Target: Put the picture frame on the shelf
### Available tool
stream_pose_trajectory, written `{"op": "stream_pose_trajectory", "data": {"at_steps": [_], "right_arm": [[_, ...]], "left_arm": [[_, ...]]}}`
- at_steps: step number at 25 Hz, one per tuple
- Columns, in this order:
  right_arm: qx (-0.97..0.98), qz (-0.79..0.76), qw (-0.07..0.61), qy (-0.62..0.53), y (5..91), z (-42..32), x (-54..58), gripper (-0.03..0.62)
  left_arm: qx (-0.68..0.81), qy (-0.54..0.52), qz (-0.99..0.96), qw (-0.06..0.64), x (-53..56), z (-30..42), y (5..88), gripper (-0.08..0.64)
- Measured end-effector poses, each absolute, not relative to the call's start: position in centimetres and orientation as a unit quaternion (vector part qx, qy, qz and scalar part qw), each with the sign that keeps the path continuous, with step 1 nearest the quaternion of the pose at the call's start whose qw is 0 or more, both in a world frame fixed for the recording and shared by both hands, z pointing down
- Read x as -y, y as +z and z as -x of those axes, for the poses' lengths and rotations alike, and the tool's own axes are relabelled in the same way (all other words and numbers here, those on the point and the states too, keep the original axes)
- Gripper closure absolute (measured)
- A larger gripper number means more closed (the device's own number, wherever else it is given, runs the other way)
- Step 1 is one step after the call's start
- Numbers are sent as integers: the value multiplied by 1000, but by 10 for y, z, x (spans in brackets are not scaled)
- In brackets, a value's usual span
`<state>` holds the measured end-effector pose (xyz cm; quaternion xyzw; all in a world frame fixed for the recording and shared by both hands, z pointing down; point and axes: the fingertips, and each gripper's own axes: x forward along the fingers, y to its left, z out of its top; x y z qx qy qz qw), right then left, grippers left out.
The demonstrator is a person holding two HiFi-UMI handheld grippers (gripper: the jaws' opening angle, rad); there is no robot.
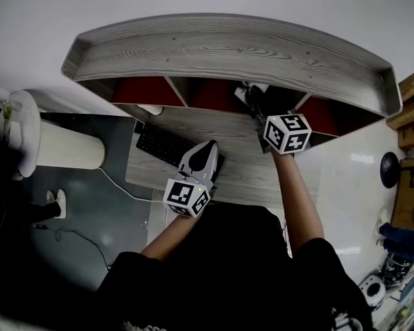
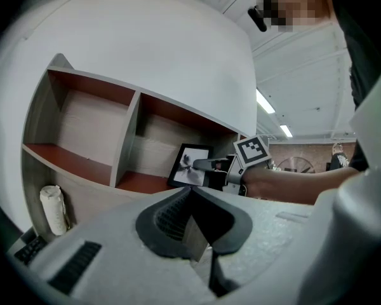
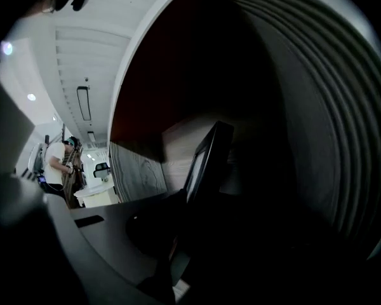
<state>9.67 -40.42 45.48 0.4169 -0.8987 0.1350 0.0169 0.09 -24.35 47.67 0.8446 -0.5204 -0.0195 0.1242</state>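
Observation:
A black picture frame [image 2: 188, 164] with a pale photo stands upright in the second compartment of the grey wooden shelf [image 2: 128, 138], on its red floor. In the left gripper view my right gripper [image 2: 202, 164] reaches in from the right, its jaws closed on the frame's right edge. The right gripper view is dark and shows the frame [image 3: 207, 152] edge-on, running down between the jaws of the right gripper [image 3: 178, 234]. From the head view, the right gripper [image 1: 251, 97] sits inside the shelf [image 1: 228, 50]. My left gripper [image 1: 205, 154] hovers over the desk, shut and empty [image 2: 200, 246].
A black keyboard [image 1: 162, 143] lies on the wooden desk [image 1: 252, 171] left of my left gripper. A white roll [image 2: 53, 208] stands under the shelf's left end. A white cylinder [image 1: 69, 143] lies beyond the desk's left edge. A person [image 3: 57, 164] stands far off.

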Motion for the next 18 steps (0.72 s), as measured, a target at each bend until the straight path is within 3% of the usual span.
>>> {"op": "stream_pose_trajectory", "data": {"at_steps": [8, 18], "right_arm": [[866, -486, 86, 88, 456, -105, 414, 509], [835, -537, 105, 55, 455, -110, 420, 458]], "left_arm": [[502, -35, -851, 148, 232, 18, 466, 543], [485, -43, -859, 159, 220, 27, 469, 543]]}}
